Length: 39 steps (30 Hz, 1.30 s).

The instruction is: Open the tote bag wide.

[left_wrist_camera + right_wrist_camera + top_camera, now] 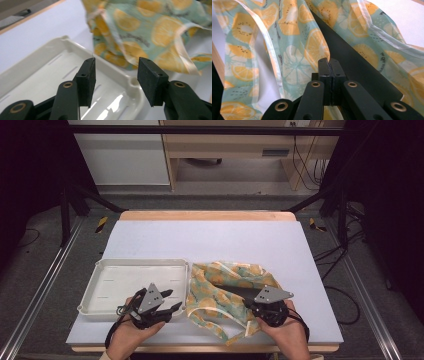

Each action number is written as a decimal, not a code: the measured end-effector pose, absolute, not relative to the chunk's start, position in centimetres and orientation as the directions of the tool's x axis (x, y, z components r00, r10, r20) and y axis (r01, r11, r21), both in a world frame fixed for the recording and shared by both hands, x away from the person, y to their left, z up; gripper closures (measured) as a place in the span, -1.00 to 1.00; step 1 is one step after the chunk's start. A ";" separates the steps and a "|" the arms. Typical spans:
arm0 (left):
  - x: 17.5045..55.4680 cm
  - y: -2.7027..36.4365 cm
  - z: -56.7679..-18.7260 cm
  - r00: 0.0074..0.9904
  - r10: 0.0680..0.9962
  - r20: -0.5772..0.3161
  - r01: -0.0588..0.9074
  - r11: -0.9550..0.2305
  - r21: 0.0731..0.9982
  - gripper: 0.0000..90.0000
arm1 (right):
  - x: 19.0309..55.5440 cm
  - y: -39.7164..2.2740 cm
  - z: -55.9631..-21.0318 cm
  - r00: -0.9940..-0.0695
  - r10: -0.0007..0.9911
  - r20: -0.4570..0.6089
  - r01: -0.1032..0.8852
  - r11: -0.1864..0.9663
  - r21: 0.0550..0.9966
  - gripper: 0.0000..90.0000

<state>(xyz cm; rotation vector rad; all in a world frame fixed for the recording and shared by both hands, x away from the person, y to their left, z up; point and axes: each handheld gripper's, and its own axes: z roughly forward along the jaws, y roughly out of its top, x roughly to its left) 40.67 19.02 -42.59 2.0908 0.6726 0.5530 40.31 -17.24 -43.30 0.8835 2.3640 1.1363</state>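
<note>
From the high view, a crumpled cloth (227, 292) printed with orange slices on pale green lies on the near right part of the light table top (210, 237), just beside a shallow white tray (135, 265) whose right rim it meets. The left gripper (167, 301), held in the person's left hand (132, 335), sits over the tray's near right corner with its jaws pointing toward the cloth's left edge and short of it. The right gripper (250, 305), in the right hand (285, 332), rests at the cloth's near right side, its tips on the fabric, with a dark band (245, 291) running away from it across the cloth. In the left gripper view the two black jaws stand partly apart with nothing between them; the left gripper (116, 76) hangs over the tray (32, 75), and the cloth (150, 27) lies beyond the tips, past the tray's rim, not touched by either pad. In the right gripper view the right gripper (329, 67) has its pads pressed flat together; the cloth (294, 50) spreads all round and behind them, folded and ribbon-edged, and the dark band (352, 67) passes just behind the right pad. Whether a thin layer of fabric is pinched between the pads cannot be told.
</note>
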 end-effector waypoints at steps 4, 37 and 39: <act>41.7 19.5 -41.7 0.737 0.659 0.150 0.268 -0.488 0.830 0.05 | 40.0 -16.9 -43.4 -0.749 0.658 -0.072 0.360 0.496 0.790 1.00; 52.0 9.1 -40.0 0.899 0.411 0.155 0.226 -0.736 0.639 0.73 | 37.1 -15.8 -44.6 -0.838 0.530 -0.128 0.274 0.612 0.742 1.00; 52.2 9.0 -40.2 0.899 0.409 0.158 0.230 -0.746 0.625 0.83 | 37.0 -15.8 -44.6 -0.846 0.519 -0.123 0.271 0.617 0.739 1.00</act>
